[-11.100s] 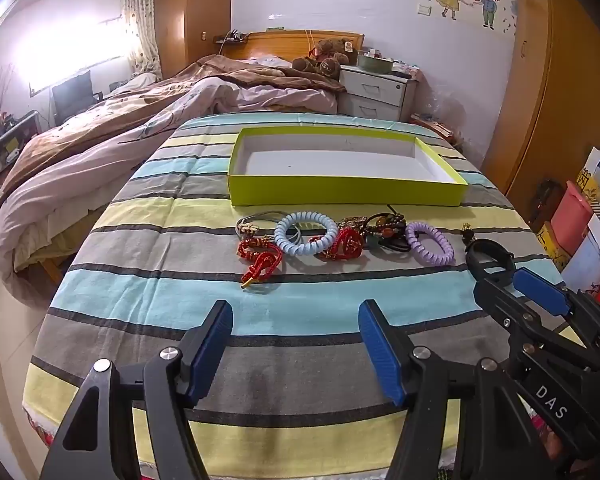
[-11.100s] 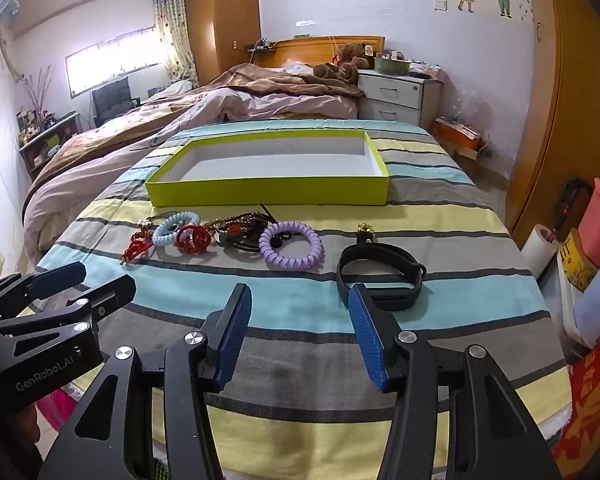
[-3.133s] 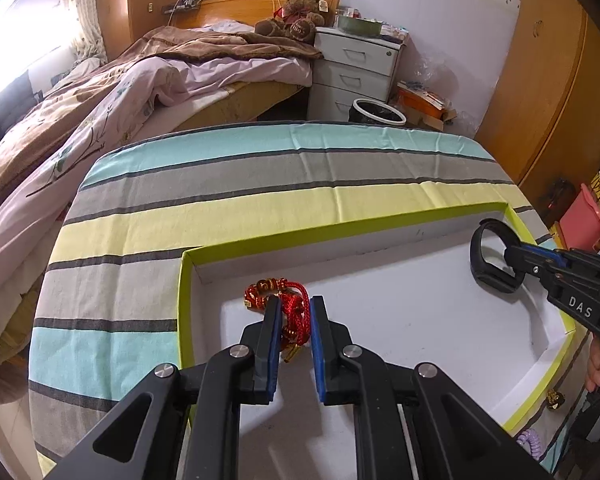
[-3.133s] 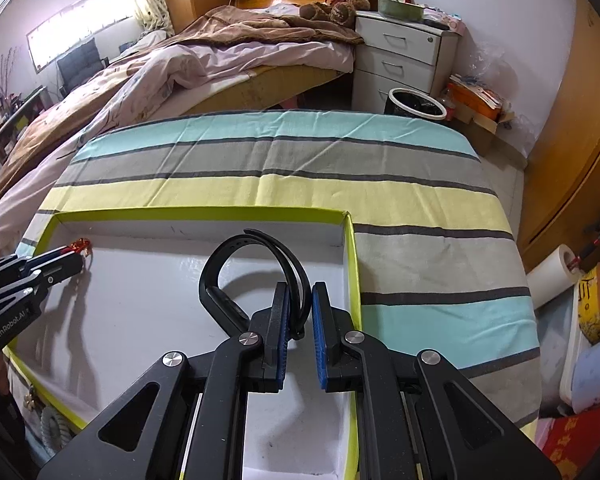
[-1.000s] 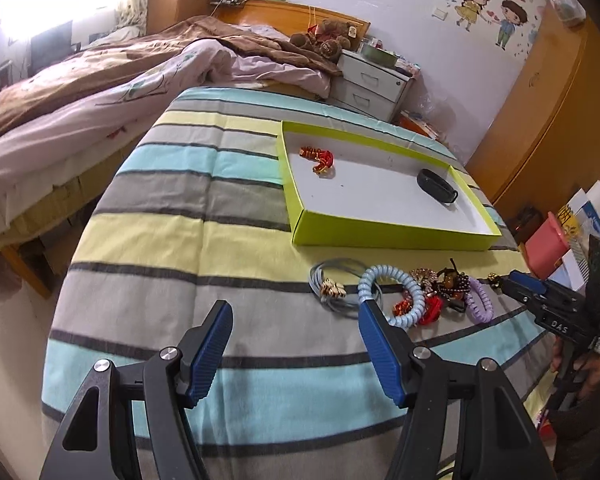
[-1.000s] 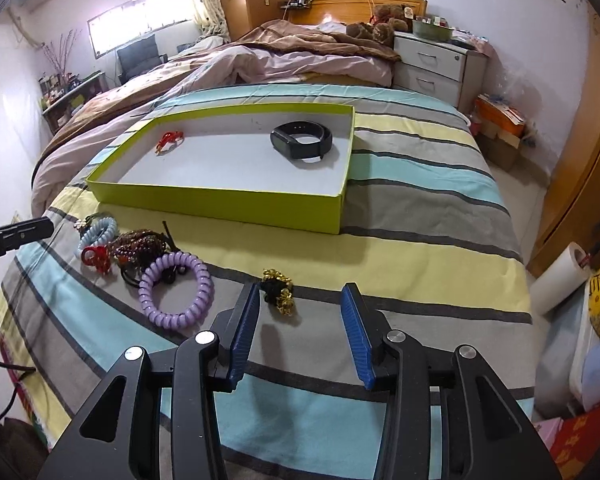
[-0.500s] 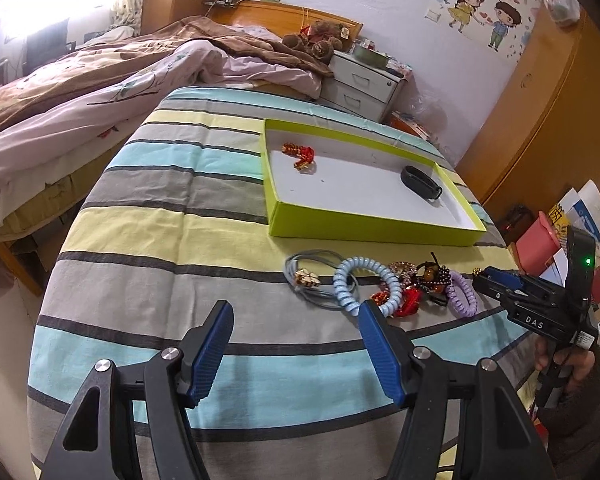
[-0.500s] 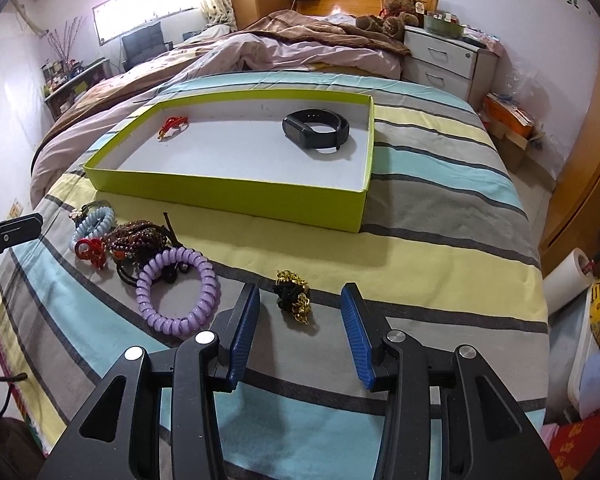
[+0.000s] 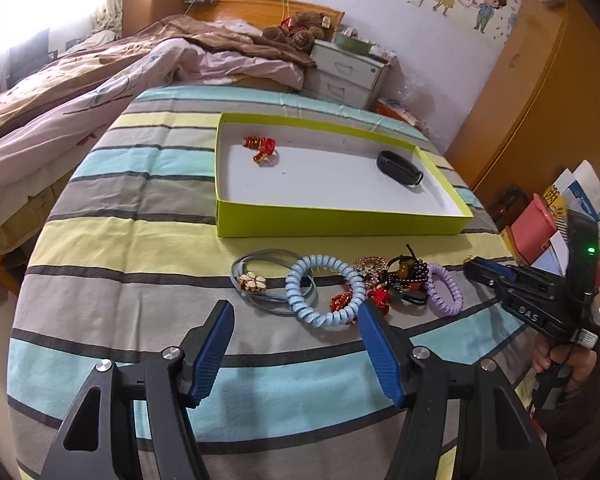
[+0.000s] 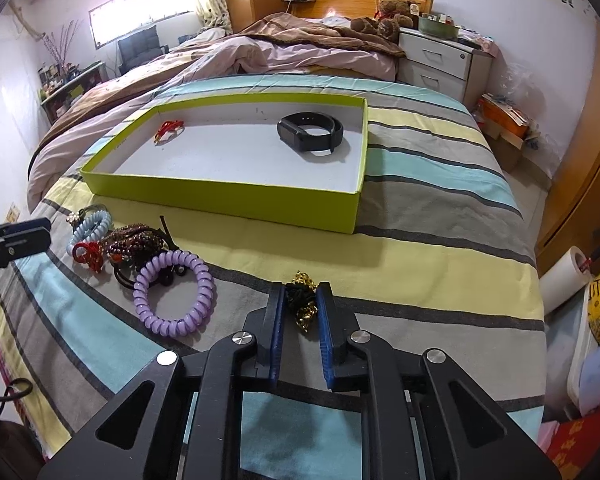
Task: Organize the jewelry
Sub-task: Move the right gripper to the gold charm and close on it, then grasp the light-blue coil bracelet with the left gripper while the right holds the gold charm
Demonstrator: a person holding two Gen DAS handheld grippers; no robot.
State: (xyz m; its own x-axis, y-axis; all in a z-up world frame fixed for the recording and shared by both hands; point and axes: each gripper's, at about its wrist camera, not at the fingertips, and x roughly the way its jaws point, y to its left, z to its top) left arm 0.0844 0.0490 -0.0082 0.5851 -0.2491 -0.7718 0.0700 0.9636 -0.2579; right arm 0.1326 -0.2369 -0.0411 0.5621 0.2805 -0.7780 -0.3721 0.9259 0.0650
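Striped cloth [image 10: 440,216] covers the surface in front of you, with an unmade bed [image 10: 260,52] and a white nightstand [image 10: 440,60] behind it. Only your right wrist view shows the small gold-and-black trinket [image 10: 302,300], lying on a grey stripe with its long axis running away from you; your right tool [image 10: 302,312] is closing on it, the trinket between the blue pads. Your left wrist view shows your left tool [image 9: 296,344] spread wide above the cloth, holding nothing, with the pale blue coil band [image 9: 326,296] and grey hair tie [image 9: 260,280] just ahead. A purple coil band [image 10: 174,292] lies left of the trinket. The yellow-green tray [image 10: 228,200] beyond holds a black wristband [image 10: 310,132] and a red knot ornament [image 10: 168,128], well apart.
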